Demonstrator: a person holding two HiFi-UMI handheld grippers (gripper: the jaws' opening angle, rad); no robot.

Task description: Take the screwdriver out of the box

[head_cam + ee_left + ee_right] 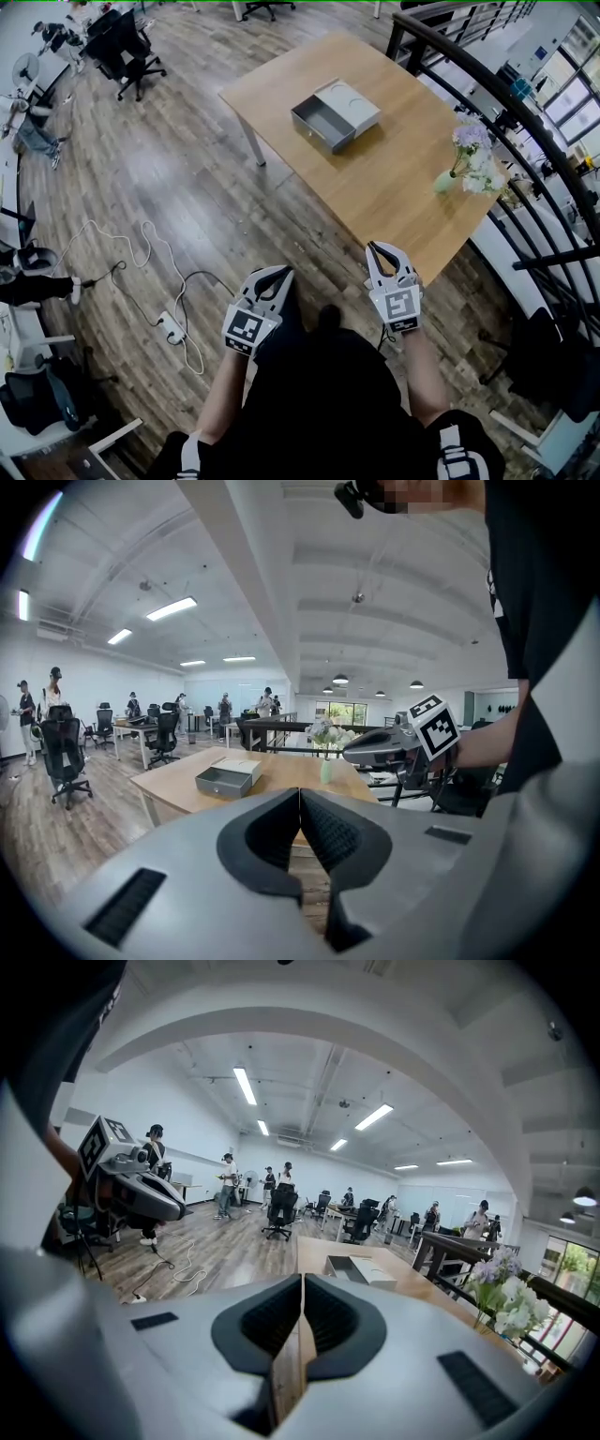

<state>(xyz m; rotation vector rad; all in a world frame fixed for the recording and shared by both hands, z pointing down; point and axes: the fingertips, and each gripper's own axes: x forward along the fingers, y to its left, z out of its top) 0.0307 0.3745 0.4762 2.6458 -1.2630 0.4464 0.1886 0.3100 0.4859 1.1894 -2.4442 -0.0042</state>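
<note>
Nearest the camera: left gripper (284, 273) and right gripper (373, 247), held low in front of the person's body, side by side and a little apart.
Tool state: each pair of jaws is pressed together with nothing between them, so neither gripper has hold of anything.
Box (335, 114): grey, on the far half of the table (394, 187), with its tray slid out to the left from under the pale cover. It is well apart from both grippers.
Screwdriver: cannot be made out in any view; going by the task, it should lie in the tray.
Around the box: vase of flowers (466, 159) near the table's right edge; cable (150, 267) on the wooden floor to the left.
Step in hand: judged to be the approach, with nothing reached yet.
Doing it well: come in on the tray's open side, part one gripper's jaws before going down, keep the other free to steady the box, and stay clear of the vase of flowers.
Pose: both grippers point toward the far table, tipped slightly downward. The right one is at the table's near edge, the left over bare floor.
</note>
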